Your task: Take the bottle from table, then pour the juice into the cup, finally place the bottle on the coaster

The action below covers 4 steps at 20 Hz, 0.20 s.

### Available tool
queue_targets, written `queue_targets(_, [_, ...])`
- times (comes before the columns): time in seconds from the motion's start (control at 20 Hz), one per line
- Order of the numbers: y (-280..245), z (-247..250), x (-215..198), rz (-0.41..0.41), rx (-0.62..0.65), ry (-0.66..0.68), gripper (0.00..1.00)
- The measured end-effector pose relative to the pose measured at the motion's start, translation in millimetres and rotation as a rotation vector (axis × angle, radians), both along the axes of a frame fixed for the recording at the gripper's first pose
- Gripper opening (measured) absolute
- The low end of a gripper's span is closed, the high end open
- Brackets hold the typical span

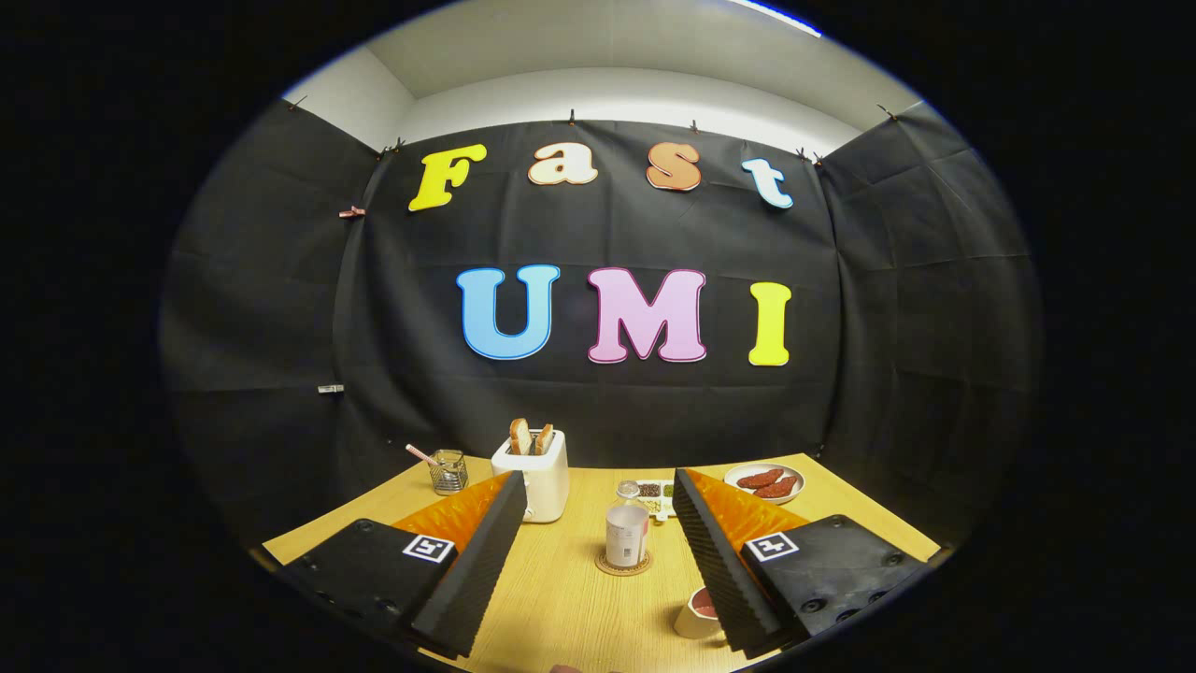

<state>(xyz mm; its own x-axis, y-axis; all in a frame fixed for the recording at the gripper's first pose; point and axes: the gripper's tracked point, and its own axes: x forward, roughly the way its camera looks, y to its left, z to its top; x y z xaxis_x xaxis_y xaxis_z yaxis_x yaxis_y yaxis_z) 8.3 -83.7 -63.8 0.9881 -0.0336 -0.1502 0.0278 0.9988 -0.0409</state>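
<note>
Bottle (627, 531) upright on coaster (623, 562), just ahead between fingers; gripper (598, 570) wide apart, holding nothing. Cup (699, 612) by right finger (red inside). Task looks finished.

A clear bottle (627, 536) with a white label stood on a tan woven coaster (623, 563), beside a white toaster (540, 481).
</note>
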Motion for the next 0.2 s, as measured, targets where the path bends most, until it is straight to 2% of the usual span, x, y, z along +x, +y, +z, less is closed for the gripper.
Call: queue_targets(0.2, [-1.9,2.3,3.5,-0.004,0.01,-0.006,0.97])
